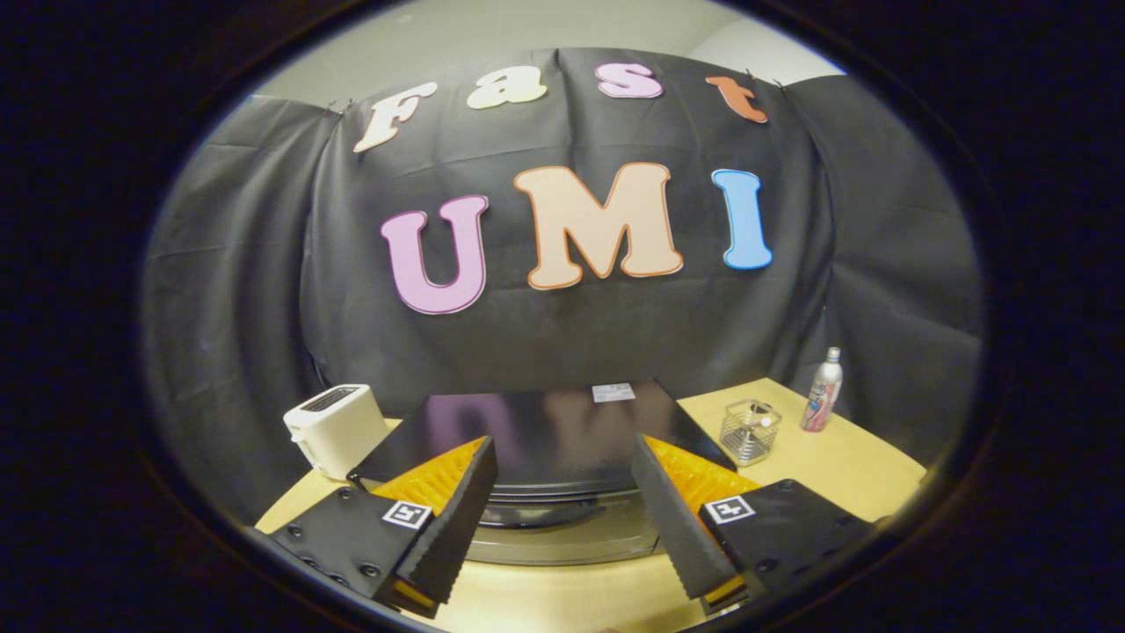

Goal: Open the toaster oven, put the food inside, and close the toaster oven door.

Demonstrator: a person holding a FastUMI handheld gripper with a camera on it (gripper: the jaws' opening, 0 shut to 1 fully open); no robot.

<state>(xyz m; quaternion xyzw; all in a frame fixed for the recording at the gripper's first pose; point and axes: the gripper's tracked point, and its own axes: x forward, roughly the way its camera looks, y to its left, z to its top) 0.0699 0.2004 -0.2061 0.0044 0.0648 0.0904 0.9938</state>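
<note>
On a tan table [844,466] before the booth's black cloth, the black toaster oven [536,440] sat just ahead of our tongs [562,536], its glossy top facing us and its door, still closed, between and slightly beyond the two fingers. We held the tongs wide apart and empty, the left finger [448,527] and right finger [677,536] flanking the oven's front edge. By our reckoning the door handle had to be hooked first and drawn down squarely, slowly, so the oven would not slide. A white toaster [337,429] stood beside the oven's left corner. Off to the right sat a clear glass container [750,431]; beyond it, near the table's edge, a small spray bottle [823,391]. We could not tell where the food lay.
</note>
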